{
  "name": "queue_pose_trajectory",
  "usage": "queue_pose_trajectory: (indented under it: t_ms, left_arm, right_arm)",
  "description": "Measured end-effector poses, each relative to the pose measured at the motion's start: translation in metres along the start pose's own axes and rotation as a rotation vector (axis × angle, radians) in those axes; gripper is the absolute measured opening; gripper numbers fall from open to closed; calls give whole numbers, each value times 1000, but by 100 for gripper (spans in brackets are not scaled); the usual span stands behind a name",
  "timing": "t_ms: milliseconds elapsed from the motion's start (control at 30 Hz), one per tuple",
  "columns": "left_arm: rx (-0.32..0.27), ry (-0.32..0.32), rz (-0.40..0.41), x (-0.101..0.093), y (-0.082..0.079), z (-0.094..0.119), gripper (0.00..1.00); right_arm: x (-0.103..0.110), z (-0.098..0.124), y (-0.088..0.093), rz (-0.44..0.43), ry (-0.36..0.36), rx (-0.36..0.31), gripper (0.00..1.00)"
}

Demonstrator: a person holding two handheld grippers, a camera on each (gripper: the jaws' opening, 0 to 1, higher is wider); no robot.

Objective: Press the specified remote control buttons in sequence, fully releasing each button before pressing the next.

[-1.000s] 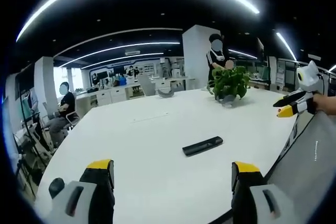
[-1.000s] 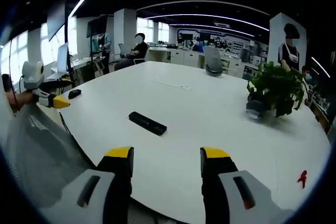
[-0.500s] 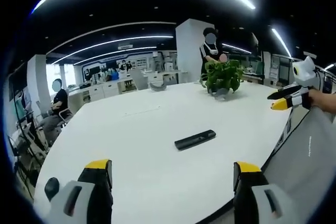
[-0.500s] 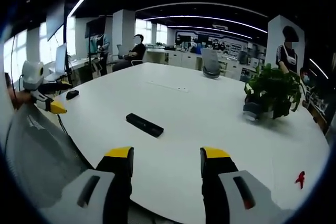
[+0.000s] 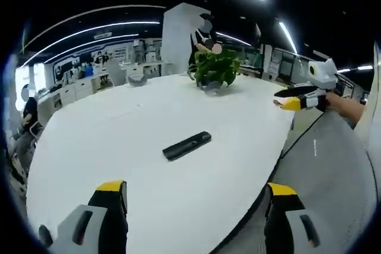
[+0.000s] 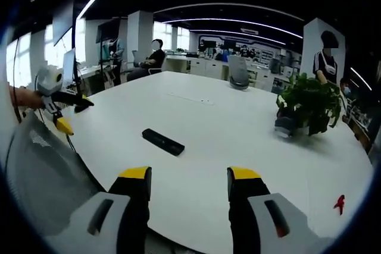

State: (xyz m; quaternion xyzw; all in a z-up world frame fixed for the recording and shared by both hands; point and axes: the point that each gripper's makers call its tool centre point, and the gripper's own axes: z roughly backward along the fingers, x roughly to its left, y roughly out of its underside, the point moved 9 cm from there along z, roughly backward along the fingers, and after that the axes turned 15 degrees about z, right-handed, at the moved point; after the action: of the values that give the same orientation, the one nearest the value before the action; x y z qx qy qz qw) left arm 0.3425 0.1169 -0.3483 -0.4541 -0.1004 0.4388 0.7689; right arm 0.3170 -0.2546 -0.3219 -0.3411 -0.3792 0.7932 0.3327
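A: Where was the slim black rectangular remote control [image 5: 187, 146] when you paused?

B: It lay flat on the big white oval table [image 5: 119, 147], between its near edge and the green potted plant [image 5: 214, 71], untouched.

A: And your tongs?

B: Your left gripper [image 5: 196, 197] and right gripper [image 6: 188, 184] were both spread wide, holding nothing. You had swung the left one across within the last second, so no button was pressed yet.

- In the left gripper view, the remote control [image 5: 187, 146] lies on the table [image 5: 119, 147], ahead between the jaws.
- The potted plant [image 5: 215, 71] stands on the table, well behind the remote.
- In the right gripper view, the remote control [image 6: 162, 141] lies ahead of the left jaw; the potted plant [image 6: 308, 106] stands far right.
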Motion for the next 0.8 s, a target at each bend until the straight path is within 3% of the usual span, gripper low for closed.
queue_pose_trajectory:
  t_ms: [233,333,633,800]
  left_arm:
    - [137,136,-162,6,-22,-27,100]
    - [169,164,-231,8,-31,-38,100]
    - [249,188,-387,19,-55,-71,100]
    - [290,189,-409,29,-64,-87,100]
  right_arm:
    - [0,0,0,12,-2,1,53]
    - [0,0,-1,16,-3,-2,53]
    - [0,1,-1,12,-3,-14,53]
    - [0,0,0,15,-5,-11,53]
